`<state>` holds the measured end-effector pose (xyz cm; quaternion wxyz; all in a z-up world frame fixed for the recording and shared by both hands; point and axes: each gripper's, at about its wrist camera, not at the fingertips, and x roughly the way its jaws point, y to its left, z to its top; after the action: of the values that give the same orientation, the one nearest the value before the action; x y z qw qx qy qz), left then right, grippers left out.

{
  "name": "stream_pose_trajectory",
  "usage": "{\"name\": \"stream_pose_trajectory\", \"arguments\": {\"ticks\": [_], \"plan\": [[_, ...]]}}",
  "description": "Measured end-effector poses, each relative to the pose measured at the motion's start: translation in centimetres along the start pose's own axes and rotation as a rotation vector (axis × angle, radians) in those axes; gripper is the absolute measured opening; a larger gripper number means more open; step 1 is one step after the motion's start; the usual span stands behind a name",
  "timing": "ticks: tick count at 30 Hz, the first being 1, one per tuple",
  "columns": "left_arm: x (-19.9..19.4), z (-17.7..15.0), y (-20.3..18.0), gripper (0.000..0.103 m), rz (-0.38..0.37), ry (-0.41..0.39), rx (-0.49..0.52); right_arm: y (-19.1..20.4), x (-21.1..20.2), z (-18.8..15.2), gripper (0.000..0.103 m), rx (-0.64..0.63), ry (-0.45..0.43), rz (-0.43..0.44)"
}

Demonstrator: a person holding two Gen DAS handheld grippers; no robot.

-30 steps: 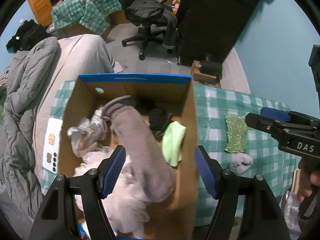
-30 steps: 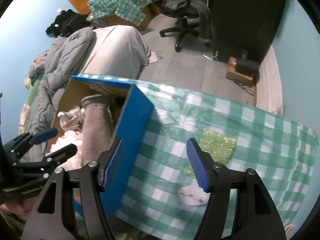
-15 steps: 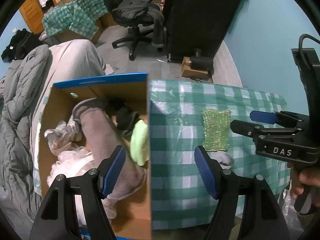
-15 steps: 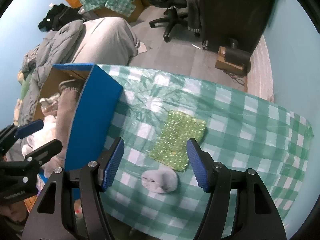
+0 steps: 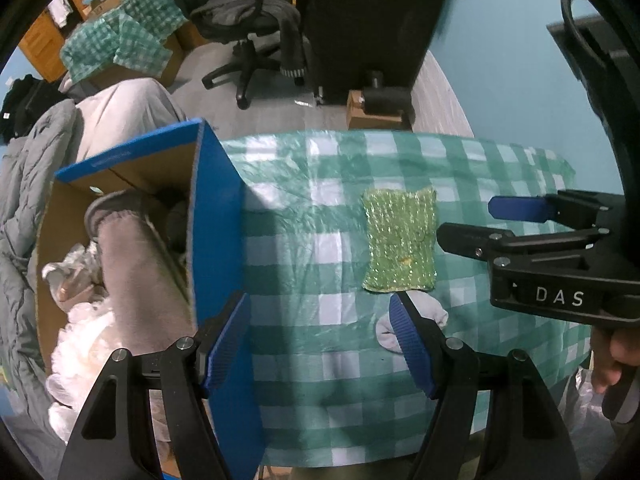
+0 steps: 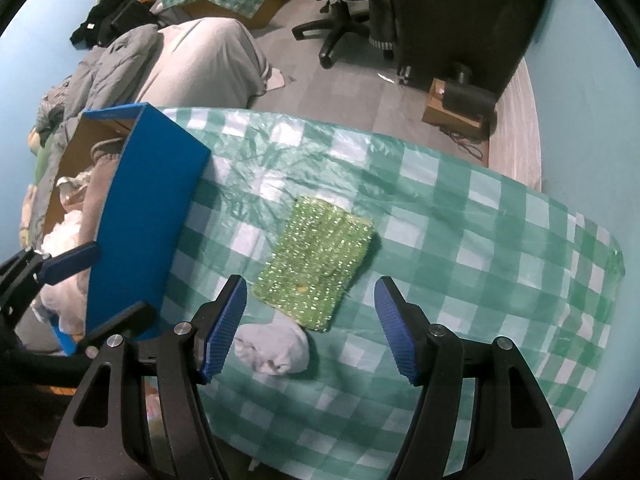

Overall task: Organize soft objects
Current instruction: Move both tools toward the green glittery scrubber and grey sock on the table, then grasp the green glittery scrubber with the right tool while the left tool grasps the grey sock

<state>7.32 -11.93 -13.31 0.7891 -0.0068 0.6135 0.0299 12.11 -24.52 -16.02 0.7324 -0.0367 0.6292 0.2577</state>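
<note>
A sparkly green cloth (image 5: 400, 242) (image 6: 318, 264) lies flat on the green checked table. A small pale grey balled sock (image 5: 424, 314) (image 6: 276, 346) lies just in front of it. A blue cardboard box (image 5: 216, 216) (image 6: 140, 208) at the left holds a grey-brown sleeve (image 5: 140, 272), white fluffy stuff (image 5: 88, 344) and other soft items. My left gripper (image 5: 320, 344) is open and empty above the table beside the box wall. My right gripper (image 6: 308, 328) is open and empty above the cloth and sock; it also shows in the left wrist view (image 5: 492, 220).
The table's checked plastic cover (image 6: 480, 240) ends near the front and right edges. Beyond it are a grey floor, an office chair (image 5: 248, 28), a dark cabinet (image 5: 360, 20), a small cardboard box (image 6: 452, 112) and heaped bedding (image 6: 160, 64) at the left.
Both grippers have moved right, from over the box to over the table. The green cloth and the sock now lie in front of them. Both stay open.
</note>
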Motion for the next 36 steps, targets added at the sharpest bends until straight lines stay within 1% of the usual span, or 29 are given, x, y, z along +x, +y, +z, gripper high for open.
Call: {"name": "stream_pose_trajectory", "arguments": {"ticks": [6, 13, 19, 24, 26, 29, 31, 34, 36], "plan": [[1.8, -0.2, -0.6, 0.073, -0.013, 0.045, -0.009, -0.6, 2.4, 0.0, 0.068, -0.017, 0.038, -0.015], [4.0, -0.2, -0.5, 0.073, -0.021, 0.089, -0.038, -0.3, 4.9, -0.1, 0.068, -0.055, 0.063, -0.032], [4.9, -0.6, -0.8, 0.074, -0.025, 0.112, -0.025, 0.3, 6.5, 0.0, 0.068, -0.080, 0.063, -0.055], [5.5, -1.1, -1.3, 0.074, -0.020, 0.137, -0.010, 0.6, 8.3, -0.2, 0.067, -0.109, 0.091, -0.099], [5.5, -1.1, -1.5, 0.074, -0.019, 0.136, -0.005, 0.5, 8.7, -0.4, 0.064, -0.102, 0.100, -0.108], [5.5, -1.2, -1.5, 0.075, -0.027, 0.130, -0.021, 0.3, 8.6, -0.7, 0.047, -0.106, 0.085, -0.132], [5.5, -1.2, -1.5, 0.075, -0.033, 0.132, -0.033, 0.1, 8.4, -0.7, 0.024, -0.108, 0.077, -0.136], [5.5, -1.3, -1.6, 0.075, -0.037, 0.134, -0.031, -1.0, 8.0, -0.9, 0.017, -0.085, 0.080, -0.127], [5.5, -1.3, -1.3, 0.075, -0.037, 0.131, -0.023, -1.5, 7.7, -1.0, 0.016, -0.075, 0.078, -0.130]]}}
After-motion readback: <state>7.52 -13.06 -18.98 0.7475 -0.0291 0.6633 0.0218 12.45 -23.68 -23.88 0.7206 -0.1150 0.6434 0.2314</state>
